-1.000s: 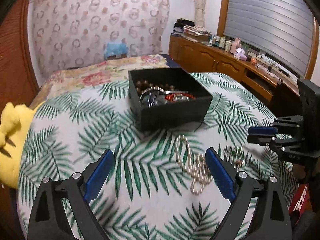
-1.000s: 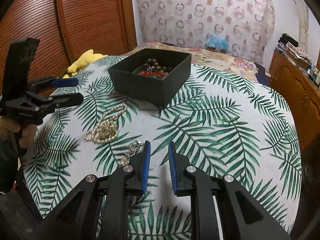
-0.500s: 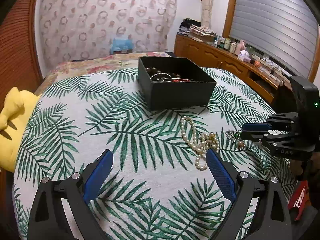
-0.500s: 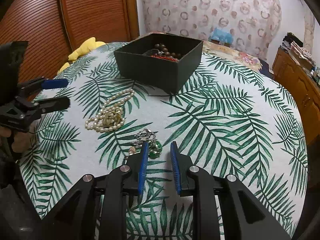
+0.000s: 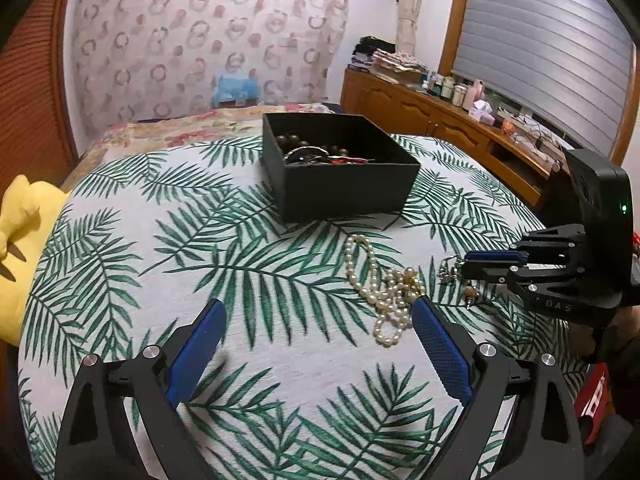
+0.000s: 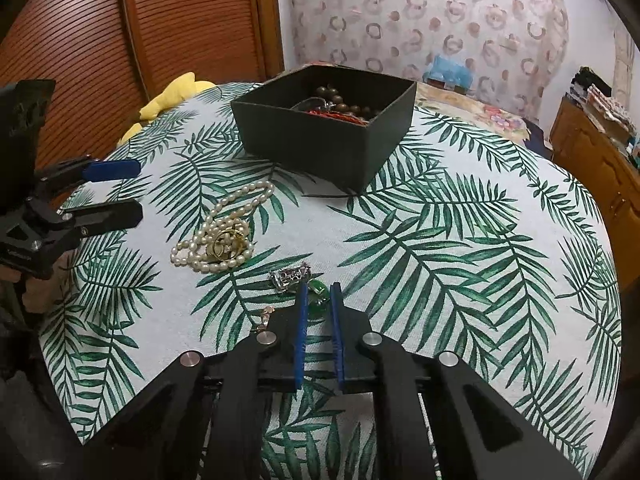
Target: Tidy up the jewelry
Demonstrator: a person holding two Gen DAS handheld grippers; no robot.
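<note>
Showed a black box standing open just above the middle of both views on a palm-leaf cloth, with dark wooden beads and a red strand heaped inside. Caught the pearl necklace lying loose on the cloth just below the box, right of centre in the left wrist view and left of centre in the right wrist view, coiled around a gold ring-shaped piece. Held the left gripper low over the cloth with its blue-padded fingers spread wide apart and gripping nothing, its right-hand fingertip overlapping the lower end of the pearl heap in its own view; could not tell whether pad and pearls touched. Brought the right gripper in at the right edge of the left wrist view, fingers drawn close with only a slim gap between them. Placed a green pendant in that gap at the fingertips, though could not tell whether the pads pressed on it. Set a silver charm just beside the tips, and a small gold-toned bead piece near the gripper's left-hand finger. Left a yellow plush toy at the cloth's edge, well apart from the jewelry, and a wooden cabinet at upper right of the left wrist view.
</note>
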